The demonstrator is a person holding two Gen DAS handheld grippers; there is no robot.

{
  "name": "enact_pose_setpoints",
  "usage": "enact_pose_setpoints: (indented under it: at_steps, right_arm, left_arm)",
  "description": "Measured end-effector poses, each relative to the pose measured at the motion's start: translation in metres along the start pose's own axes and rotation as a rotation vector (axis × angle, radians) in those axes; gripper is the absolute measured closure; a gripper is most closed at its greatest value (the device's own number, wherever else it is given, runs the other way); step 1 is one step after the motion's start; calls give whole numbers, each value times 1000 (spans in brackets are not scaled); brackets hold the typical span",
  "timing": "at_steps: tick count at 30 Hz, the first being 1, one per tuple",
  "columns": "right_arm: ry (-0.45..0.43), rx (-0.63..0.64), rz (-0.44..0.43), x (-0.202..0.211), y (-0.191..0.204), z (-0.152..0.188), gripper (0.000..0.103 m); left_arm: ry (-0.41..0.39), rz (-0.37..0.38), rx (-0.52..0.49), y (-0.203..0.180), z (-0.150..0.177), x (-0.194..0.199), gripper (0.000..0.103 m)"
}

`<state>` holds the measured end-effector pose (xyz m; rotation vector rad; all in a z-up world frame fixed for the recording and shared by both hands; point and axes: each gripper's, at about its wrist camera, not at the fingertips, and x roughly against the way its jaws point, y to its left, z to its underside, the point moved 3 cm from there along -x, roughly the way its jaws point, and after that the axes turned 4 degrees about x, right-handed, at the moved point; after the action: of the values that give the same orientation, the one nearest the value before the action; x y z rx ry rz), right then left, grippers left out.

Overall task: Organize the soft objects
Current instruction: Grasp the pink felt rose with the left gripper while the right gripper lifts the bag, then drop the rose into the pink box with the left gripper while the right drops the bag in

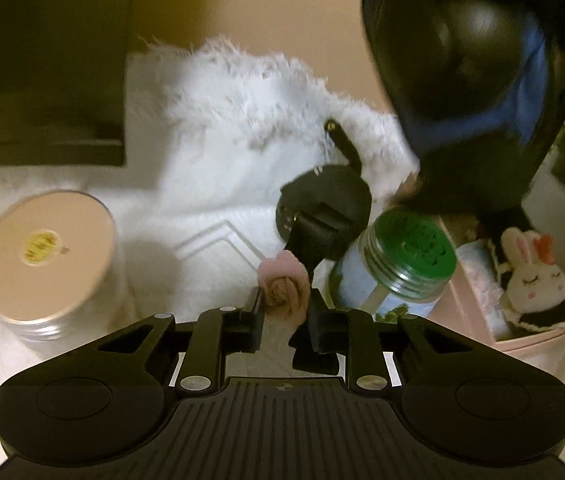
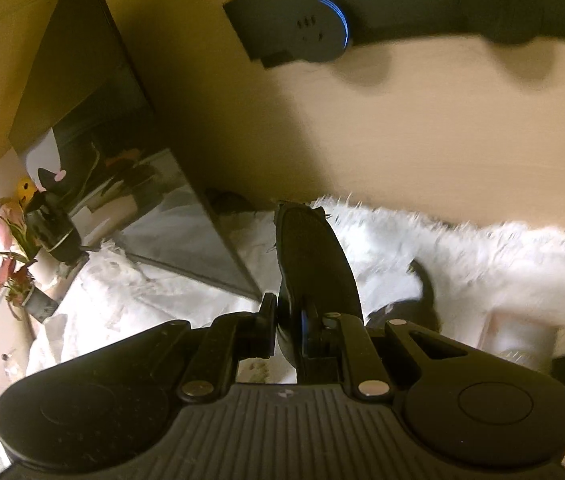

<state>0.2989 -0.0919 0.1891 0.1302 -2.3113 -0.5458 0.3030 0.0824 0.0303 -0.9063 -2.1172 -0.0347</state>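
Note:
My left gripper (image 1: 284, 312) is shut on a black strap (image 1: 314, 236) that carries a pink fabric rose (image 1: 285, 286); the strap runs up to a round black pad (image 1: 322, 204). My right gripper (image 2: 296, 322) is shut on a flat black padded piece (image 2: 306, 248) that stands up between its jaws. In the left wrist view the right gripper's body (image 1: 462, 80) hangs blurred at the upper right. A plush white rabbit (image 1: 532, 276) lies in a pink box (image 1: 478, 320) at the right.
A white furry rug (image 1: 226, 112) covers the surface. A round candle jar (image 1: 46, 256) stands at the left. A green-lidded jar (image 1: 402, 268) leans by the pink box. A dark mirror-like panel (image 2: 114, 168) and potted flowers (image 2: 22, 248) stand at the left in the right wrist view.

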Motion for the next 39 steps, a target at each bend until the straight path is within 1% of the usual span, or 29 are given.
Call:
enact_pose_setpoints:
  at_steps: [4, 7, 11, 14, 18, 21, 23, 25, 26, 27, 28, 29, 32, 33, 34, 36, 37, 39]
  right_arm:
    - [24, 4, -9, -4, 8, 10, 92]
    - [16, 7, -15, 3, 12, 12, 92]
    - [-47, 24, 0, 32, 11, 8, 92]
    - [-105, 20, 21, 61, -1, 6, 92]
    - [-182, -14, 86, 101, -26, 9, 92]
    - [-227, -38, 154, 129, -47, 17, 92]
    - [-253, -61, 208, 148, -65, 25, 92]
    - [-272, -94, 255, 163, -85, 33, 92]
    - [-279, -113, 273, 170, -94, 37, 92]
    - [-282, -133, 289, 175, -103, 42, 92]
    - [-285, -156, 305, 180, -111, 46, 92]
    - [-287, -175, 317, 184, -118, 51, 92]
    - [-283, -217, 342, 190, -136, 65, 92]
    - [-279, -226, 343, 190, -140, 69, 92]
    - [-273, -236, 339, 187, -143, 72, 92]
    - [-259, -260, 313, 177, -147, 74, 92]
    - [-251, -276, 290, 168, -148, 73, 92]
    - [-237, -308, 226, 150, -149, 74, 92]
  left_arm:
    - [-22, -7, 10, 4, -6, 16, 77]
    - [-35, -1, 8, 2, -16, 25, 77]
    - [-75, 5, -11, -5, -35, 40, 77]
    - [-101, 22, -35, -19, -54, 48, 77]
    - [-104, 107, -49, -50, -70, 48, 77]
    - [-84, 173, -93, -84, -78, 39, 77]
    - [-63, 222, -121, -108, -81, 30, 77]
    - [-40, 293, -128, -133, -81, 18, 75]
    - [-21, 340, -121, -145, -81, 10, 73]
    - [13, 361, -114, -152, -81, -1, 72]
    - [48, 362, -118, -160, -79, -12, 72]
    - [81, 337, -132, -166, -75, -25, 72]
    - [97, 263, -148, -169, -63, -48, 72]
    - [105, 248, -141, -168, -61, -53, 72]
    - [121, 248, -127, -166, -58, -57, 72]
    - [159, 271, -102, -162, -56, -63, 72]
    - [165, 278, -93, -158, -55, -62, 72]
    - [133, 279, -60, -145, -56, -48, 72]
